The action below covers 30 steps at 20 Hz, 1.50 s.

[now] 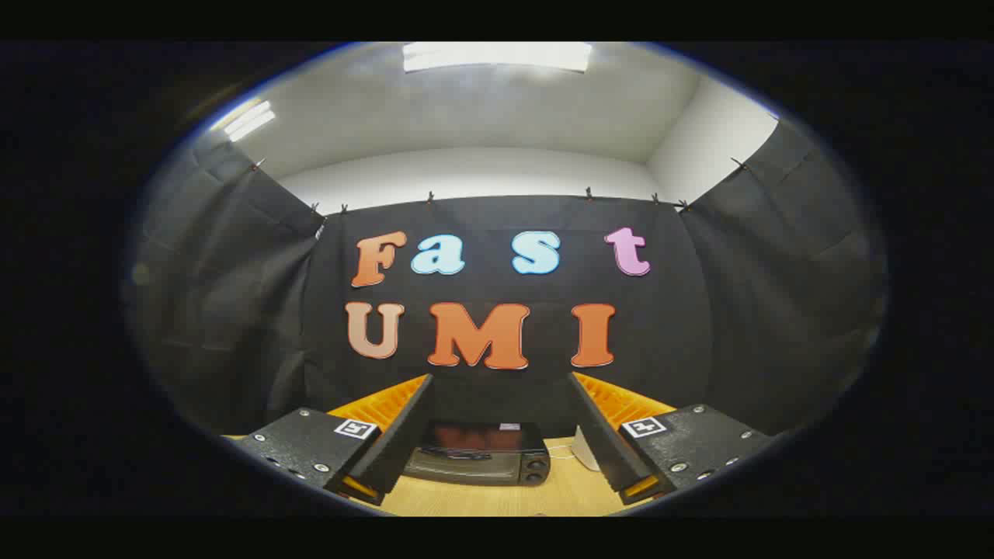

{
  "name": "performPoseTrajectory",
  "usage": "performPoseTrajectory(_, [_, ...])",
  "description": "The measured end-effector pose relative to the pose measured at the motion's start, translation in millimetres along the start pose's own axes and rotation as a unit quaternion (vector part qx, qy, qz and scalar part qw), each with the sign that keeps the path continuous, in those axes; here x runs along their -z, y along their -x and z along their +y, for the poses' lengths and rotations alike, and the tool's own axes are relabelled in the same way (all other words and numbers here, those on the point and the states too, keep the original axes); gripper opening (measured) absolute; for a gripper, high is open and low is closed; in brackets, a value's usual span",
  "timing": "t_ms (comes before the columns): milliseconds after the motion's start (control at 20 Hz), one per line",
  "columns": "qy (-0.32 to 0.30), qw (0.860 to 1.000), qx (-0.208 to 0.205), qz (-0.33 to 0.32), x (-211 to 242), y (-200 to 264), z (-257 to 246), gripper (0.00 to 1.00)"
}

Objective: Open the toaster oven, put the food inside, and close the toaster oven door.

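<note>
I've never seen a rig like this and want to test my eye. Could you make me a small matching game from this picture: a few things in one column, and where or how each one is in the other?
Things:
1. toaster oven
2. gripper
3. wooden table
4. white object

Places or states:
A. under the oven, light-coloured
B. open, fingers spread with nothing between them
C. door shut, standing beyond the fingers against the booth wall
D. on the table beside the oven, partly hidden by one finger

Pairs: 1-C, 2-B, 3-A, 4-D
</note>
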<state>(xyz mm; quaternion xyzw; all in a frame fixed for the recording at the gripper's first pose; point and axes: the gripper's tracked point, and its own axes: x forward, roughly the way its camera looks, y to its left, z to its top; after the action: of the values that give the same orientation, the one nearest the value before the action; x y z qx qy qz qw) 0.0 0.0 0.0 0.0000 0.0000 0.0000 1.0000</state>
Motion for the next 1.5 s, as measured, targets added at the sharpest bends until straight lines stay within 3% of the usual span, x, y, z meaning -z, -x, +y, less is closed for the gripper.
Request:
performPoseTrajectory(950, [-0.024, 1.000, -0.004, 0.006, 3.4, -11.7, 5.2, 0.98])
performPoseTrajectory(1300, [-0.008, 0.999, -0.003, 0.043, 31.0, -51.8, 24.0, 0.99])
performPoseTrajectory(1500, [-0.010, 0.995, -0.011, 0.095, 74.2, -80.7, 42.5, 0.99])
